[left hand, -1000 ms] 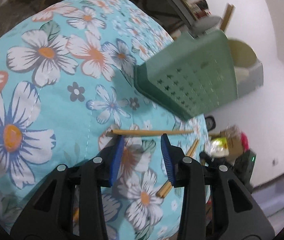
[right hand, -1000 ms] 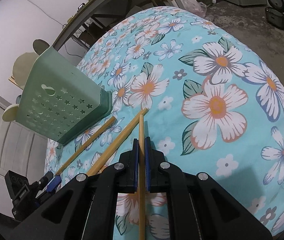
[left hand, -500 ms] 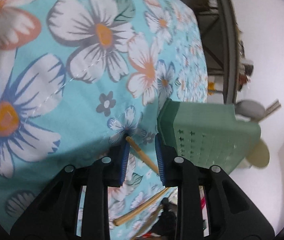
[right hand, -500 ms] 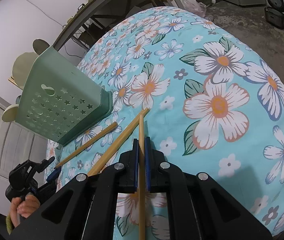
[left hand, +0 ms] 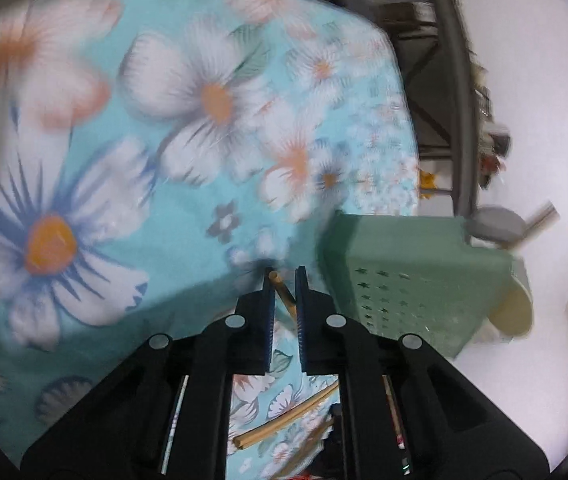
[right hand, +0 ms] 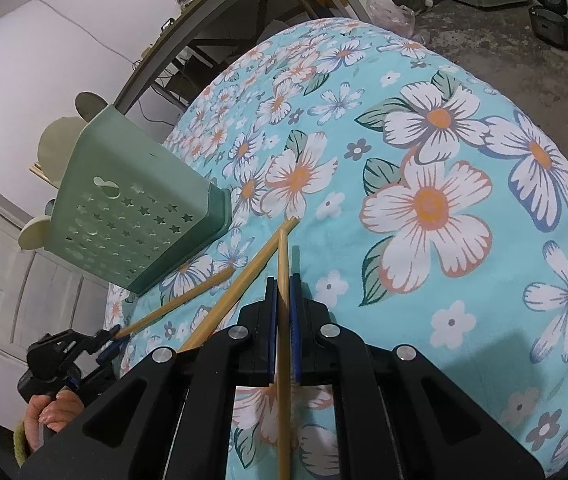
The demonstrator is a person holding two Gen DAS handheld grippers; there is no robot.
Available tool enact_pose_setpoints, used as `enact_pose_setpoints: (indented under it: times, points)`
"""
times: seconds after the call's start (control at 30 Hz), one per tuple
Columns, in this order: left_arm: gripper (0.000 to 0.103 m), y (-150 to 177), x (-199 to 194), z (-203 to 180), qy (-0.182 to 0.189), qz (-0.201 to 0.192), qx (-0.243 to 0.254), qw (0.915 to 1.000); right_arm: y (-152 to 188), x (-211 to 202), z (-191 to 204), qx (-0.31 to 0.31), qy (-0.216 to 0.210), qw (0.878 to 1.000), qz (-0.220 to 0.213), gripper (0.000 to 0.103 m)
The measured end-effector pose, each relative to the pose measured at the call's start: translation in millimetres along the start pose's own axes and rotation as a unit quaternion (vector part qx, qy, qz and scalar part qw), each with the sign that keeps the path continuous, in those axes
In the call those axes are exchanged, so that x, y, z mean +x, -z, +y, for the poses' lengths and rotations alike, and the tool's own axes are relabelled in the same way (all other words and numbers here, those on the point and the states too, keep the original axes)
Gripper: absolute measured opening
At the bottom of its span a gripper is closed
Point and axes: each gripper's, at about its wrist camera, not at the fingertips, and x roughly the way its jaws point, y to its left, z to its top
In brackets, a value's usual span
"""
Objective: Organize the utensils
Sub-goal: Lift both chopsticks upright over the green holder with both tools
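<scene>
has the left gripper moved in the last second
Yes. The left gripper has swung in toward the green basket, which was farther off a second ago, and its jaws have narrowed around a chopstick lying on the cloth.

Right gripper (right hand: 283, 292) clamping chopstick (right hand: 282, 264), green basket (right hand: 131, 208) beside

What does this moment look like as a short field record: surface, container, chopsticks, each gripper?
surface: turquoise floral tablecloth
container: green plastic utensil holder with star-shaped holes, standing on the cloth
left gripper: shut on a wooden chopstick
right gripper: shut on another wooden chopstick
loose chopstick: lying on the cloth, left of the right gripper
</scene>
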Motion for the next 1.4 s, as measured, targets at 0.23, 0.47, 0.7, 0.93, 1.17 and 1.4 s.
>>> enact_pose_setpoints:
  times: [0.23, 0.47, 0.7, 0.93, 1.17, 1.4]
  points:
    - [0.009, 21.7, -69.7, -72.4, 0.004, -0.098, 0.292, 0.9515, -5.1, -15.9, 12.6, -0.019, -0.007, 0.999, -0.028, 0.006]
    - [0.006, 68.4, -130.3, -121.2, 0.005, -0.204, 0.511, 0.8348, -14.8, -47.9, 52.3, -0.062, -0.024, 0.995, -0.074, 0.006]
    - [0.004, 82.1, -169.1, -160.3, 0.057, -0.223, 0.571, 0.7879, -27.6, -89.0, 92.5, -0.104, -0.035, 0.985, -0.135, 0.006]
    - [0.004, 98.9, -216.3, -212.3, 0.122, -0.246, 0.613, 0.7408, -33.0, -115.2, 109.5, -0.117, -0.046, 0.977, -0.169, 0.006]
    - [0.004, 116.3, -222.6, -262.1, 0.172, -0.262, 0.629, 0.7112, -30.1, -116.8, 115.5, -0.121, -0.054, 0.977, -0.168, 0.006]
    - [0.004, 116.3, -156.0, -286.2, 0.132, -0.239, 0.647, 0.7121, -30.3, -116.1, 112.6, -0.121, -0.057, 0.977, -0.166, 0.006]
